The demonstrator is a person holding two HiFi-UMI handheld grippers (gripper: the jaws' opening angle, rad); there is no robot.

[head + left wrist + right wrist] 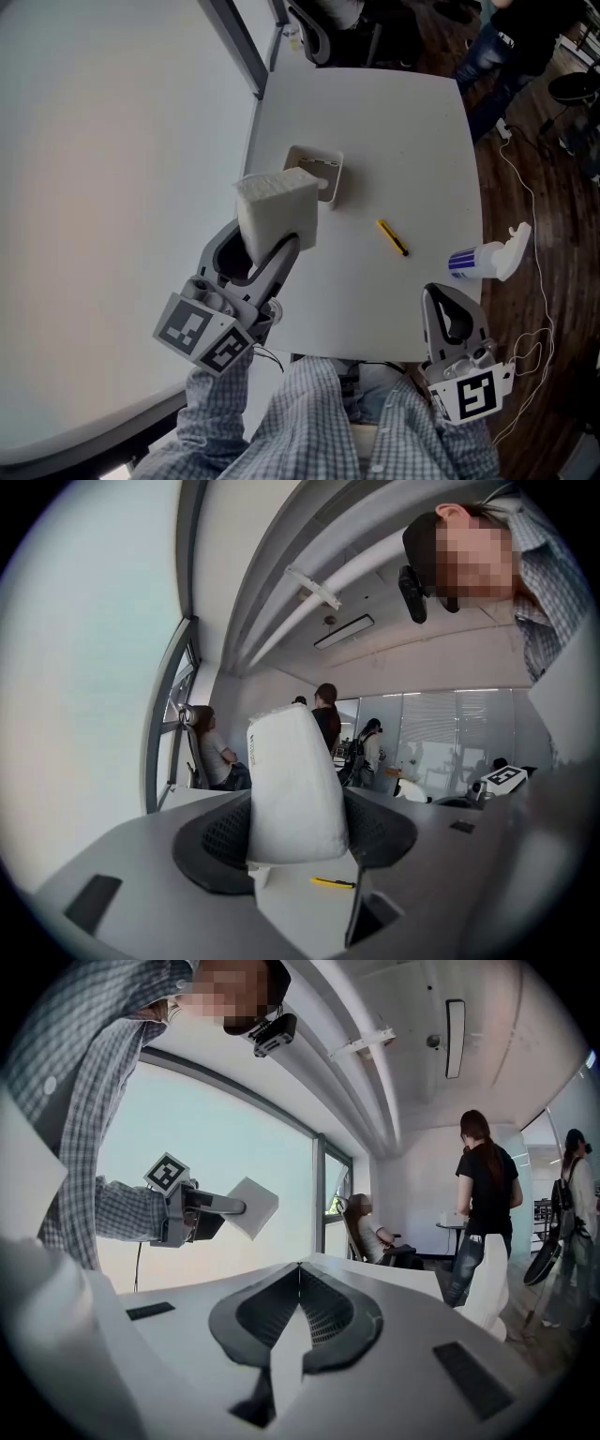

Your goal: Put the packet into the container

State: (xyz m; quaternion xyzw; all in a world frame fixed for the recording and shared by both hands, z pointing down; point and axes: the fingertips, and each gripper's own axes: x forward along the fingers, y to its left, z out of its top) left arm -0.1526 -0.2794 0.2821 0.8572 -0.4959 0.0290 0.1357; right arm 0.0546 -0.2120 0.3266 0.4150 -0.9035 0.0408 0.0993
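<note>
Packet (277, 208) in left gripper (265, 251), edge print illegible, container (336, 178) near

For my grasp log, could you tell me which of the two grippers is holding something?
The left gripper, shut on the white packet; the right gripper has its jaws together, empty.

I see the packet (277, 214), a white puffy block, clamped at its lower end in the left gripper (298, 829) and held upright in the air. The container (322, 172), a small white open-top tub, stands just at its 1 o'clock.
</note>
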